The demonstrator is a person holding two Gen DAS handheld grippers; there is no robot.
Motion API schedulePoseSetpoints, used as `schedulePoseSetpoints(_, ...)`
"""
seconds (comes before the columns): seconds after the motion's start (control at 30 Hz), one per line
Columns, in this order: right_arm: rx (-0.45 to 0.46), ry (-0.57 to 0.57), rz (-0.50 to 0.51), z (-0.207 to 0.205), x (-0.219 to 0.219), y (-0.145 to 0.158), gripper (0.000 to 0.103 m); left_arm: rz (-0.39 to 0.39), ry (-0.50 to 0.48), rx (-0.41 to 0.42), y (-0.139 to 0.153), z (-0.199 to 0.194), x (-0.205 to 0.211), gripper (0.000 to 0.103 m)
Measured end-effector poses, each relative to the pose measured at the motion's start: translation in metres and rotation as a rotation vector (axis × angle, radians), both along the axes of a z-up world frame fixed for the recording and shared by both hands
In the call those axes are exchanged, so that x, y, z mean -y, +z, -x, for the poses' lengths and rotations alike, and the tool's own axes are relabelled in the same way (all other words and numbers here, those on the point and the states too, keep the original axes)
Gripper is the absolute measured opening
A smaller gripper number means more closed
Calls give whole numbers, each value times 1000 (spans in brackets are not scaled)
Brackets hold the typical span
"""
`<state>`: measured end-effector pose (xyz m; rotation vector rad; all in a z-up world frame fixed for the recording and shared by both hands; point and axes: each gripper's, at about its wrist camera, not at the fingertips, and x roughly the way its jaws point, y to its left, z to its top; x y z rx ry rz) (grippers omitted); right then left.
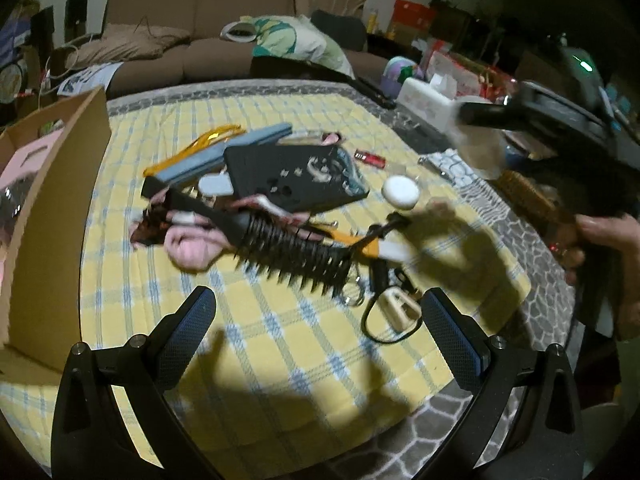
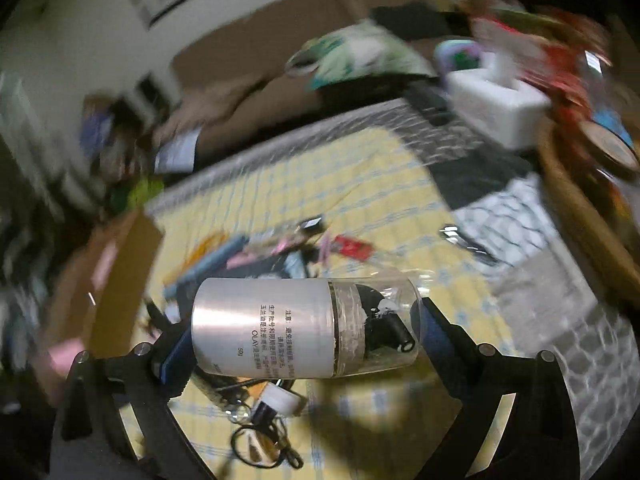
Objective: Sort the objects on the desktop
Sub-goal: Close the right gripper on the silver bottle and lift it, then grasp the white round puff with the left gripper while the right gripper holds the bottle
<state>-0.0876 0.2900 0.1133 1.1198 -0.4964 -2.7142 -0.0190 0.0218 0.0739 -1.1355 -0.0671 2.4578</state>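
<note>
At the bottom of the right wrist view, the right gripper (image 2: 304,336) is seen clamped on a silver cosmetic bottle (image 2: 280,328), which is held sideways between the blue pads, its clear cap toward the right of the frame, raised above the yellow checked cloth (image 2: 400,200). At the bottom of the left wrist view, the left gripper (image 1: 316,320) is held with its fingers spread wide and nothing between them, low over the cloth.

Just beyond it, in the middle of that frame, most of the clutter is left unsorted: a black spiked hairbrush (image 1: 296,252), a pink cloth (image 1: 192,244), a coiled cable with a beige plug (image 1: 396,308), a white round case (image 1: 400,192), a black board (image 1: 292,176) and a red lighter (image 1: 370,158).

Along the left edge a cardboard box (image 1: 60,208) is seen; its contents cannot be made out clearly. The task is therefore judged early, with one bottle in transit. At the right edge, a hand (image 1: 608,256) is seen gripping the right tool's handle.
</note>
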Motion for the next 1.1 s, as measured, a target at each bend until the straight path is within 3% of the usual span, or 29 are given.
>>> schedulePoseSetpoints(0.2, -25, -74, 77, -25, -36, 8, 100, 10, -63, -15, 8, 7, -31, 103)
schedulePoseSetpoints(0.37, 6, -93, 80, -29, -55, -5, 100, 101, -141, -59, 14, 33, -89, 103)
schedulePoseSetpoints(0.5, 8, -98, 38, -31, -67, -4, 100, 170, -190, -55, 1, 65, -141, 103)
schedulePoseSetpoints(0.67, 11, -113, 35, -33, -85, -3, 100, 288, -231, -43, -32, 103, -188, 86)
schedulePoseSetpoints(0.87, 36, -94, 69, -24, -95, -9, 100, 345, -279, -38, -55, 123, -199, 71)
schedulePoseSetpoints(1.03, 35, -71, 83, -19, -91, -8, 99, 301, -328, 44, -60, 135, -204, 47)
schedulePoseSetpoints(1.1, 35, -62, 84, -19, -88, -8, 99, 299, -329, 53, -60, 136, -204, 47)
